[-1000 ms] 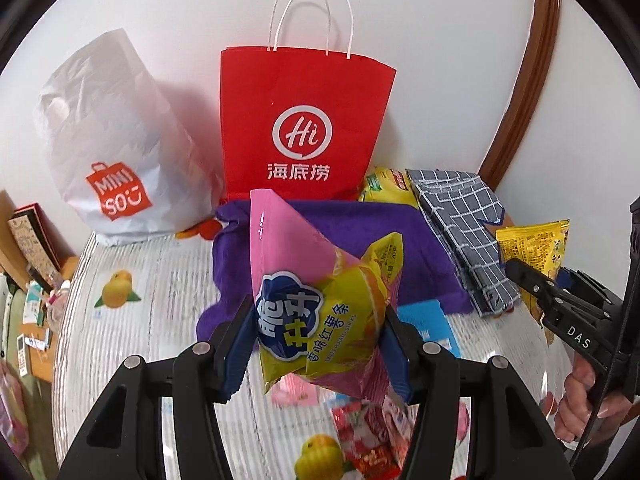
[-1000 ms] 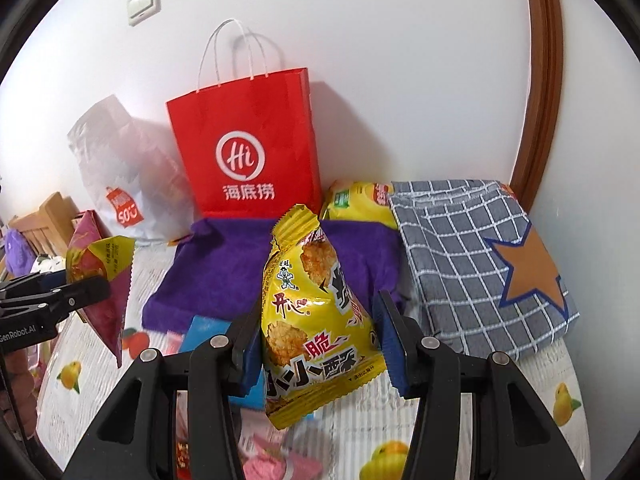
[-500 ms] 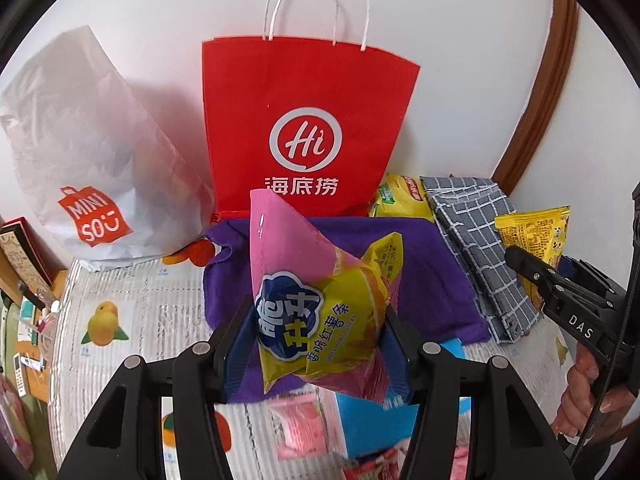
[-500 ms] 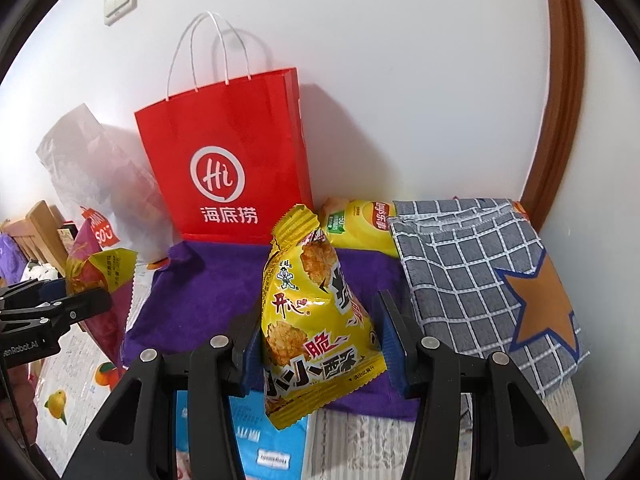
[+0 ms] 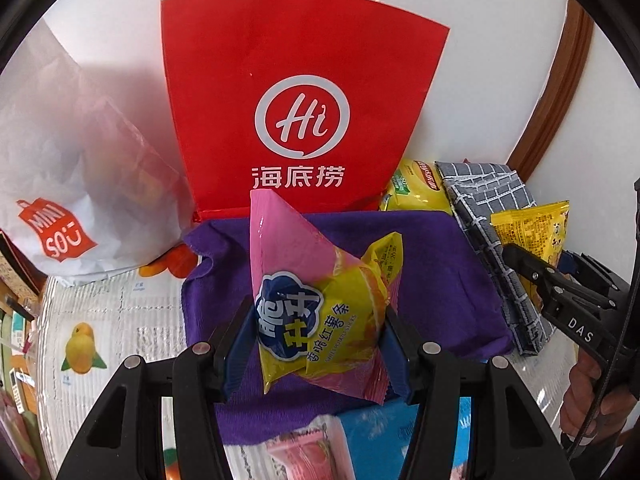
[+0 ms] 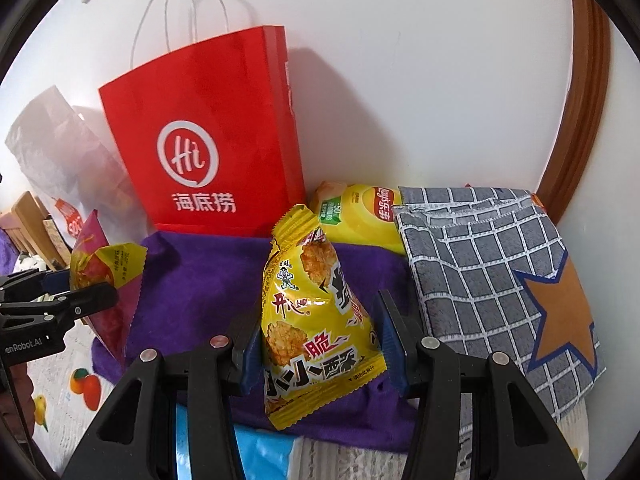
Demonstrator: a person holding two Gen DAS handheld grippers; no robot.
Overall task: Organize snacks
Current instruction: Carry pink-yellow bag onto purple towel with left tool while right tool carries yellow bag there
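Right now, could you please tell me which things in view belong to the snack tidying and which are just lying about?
Part of the job:
- pink and yellow snack packet in the left gripper
- yellow snack packet in the right gripper
- red paper bag
- yellow crisp bag

Lying about:
- purple cloth
- checked grey cloth
- white plastic bag

Red paper bag [image 5: 304, 120] has a big "Hi" logo with 海底捞 under it, the white plastic bag [image 5: 80, 184] says "MINISO", the pink and yellow snack pack [image 5: 320, 308] reads 脆升升, the yellow snack pack [image 6: 316, 332] 小小酥, and the right tool [image 5: 560, 300] is stamped "DAS".
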